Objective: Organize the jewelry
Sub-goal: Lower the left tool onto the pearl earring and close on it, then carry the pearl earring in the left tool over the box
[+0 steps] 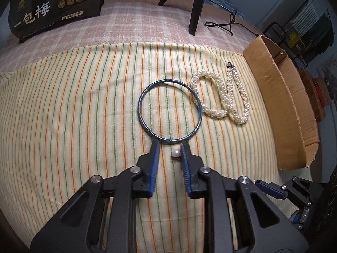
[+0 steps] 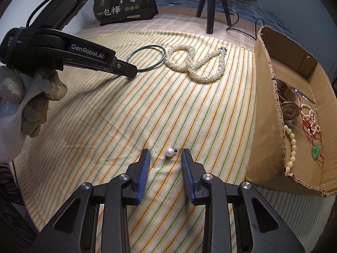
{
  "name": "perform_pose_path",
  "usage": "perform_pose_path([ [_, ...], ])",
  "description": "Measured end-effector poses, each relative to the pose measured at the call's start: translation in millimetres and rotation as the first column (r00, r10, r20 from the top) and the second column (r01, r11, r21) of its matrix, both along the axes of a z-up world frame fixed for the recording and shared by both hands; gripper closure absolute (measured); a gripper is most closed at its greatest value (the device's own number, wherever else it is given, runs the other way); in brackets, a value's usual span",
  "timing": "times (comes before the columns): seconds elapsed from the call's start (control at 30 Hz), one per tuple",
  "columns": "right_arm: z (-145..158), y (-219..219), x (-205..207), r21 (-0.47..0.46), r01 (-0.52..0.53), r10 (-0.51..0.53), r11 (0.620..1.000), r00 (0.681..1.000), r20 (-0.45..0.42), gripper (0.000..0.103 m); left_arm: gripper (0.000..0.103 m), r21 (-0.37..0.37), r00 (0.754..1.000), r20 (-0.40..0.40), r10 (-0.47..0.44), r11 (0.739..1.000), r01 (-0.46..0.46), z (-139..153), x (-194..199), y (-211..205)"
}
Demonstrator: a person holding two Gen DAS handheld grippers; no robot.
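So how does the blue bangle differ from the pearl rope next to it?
The blue bangle is one thin, smooth ring lying in a flat open circle; the pearl rope is thick, beaded and white, and folded into loops. The bangle shows no clasp, while the rope ends in a dark clasp. Both lie on the striped cloth, outside the cardboard box.

Both views are taken from the wrists, steeply down and forward, close over the striped cloth [image 1: 73,109]. The left claw [image 1: 169,147] is framed in one, the right claw [image 2: 165,154] in the other. Shared by both: the blue bangle [image 1: 170,110], the pearl rope [image 2: 195,62] and the cardboard box [image 2: 265,113].
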State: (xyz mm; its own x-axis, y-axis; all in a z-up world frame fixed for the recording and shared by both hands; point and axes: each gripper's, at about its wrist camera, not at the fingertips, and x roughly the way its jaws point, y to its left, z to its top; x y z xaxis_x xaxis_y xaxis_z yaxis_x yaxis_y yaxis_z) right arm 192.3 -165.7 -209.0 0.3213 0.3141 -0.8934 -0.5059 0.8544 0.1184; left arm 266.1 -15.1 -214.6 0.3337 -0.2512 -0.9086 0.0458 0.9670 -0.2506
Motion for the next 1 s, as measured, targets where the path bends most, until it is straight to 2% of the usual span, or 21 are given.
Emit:
perform_pose_path([
  [0.17, -1, 2, -1, -0.02, -0.006, 0.006, 1.0, 1.0, 0.012, 0.078, 0.095, 0.024, 1.0, 0.011, -0.003, 1.0, 0.002, -2, -1, 1],
  [0.5, -1, 1, 2, -0.025, 0.001, 0.0, 1.0, 1.0, 0.015, 0.094, 0.096, 0.039, 1.0, 0.024, -0.009, 0.999, 0.008, 0, -2, 1],
  [1.0, 12, 0, -7, 0.009, -0.01, 0.009, 1.0, 0.999, 0.034, 0.094, 0.096, 0.027, 0.999, 0.047, 0.022, 0.999, -0.023, 13, -10, 18],
])
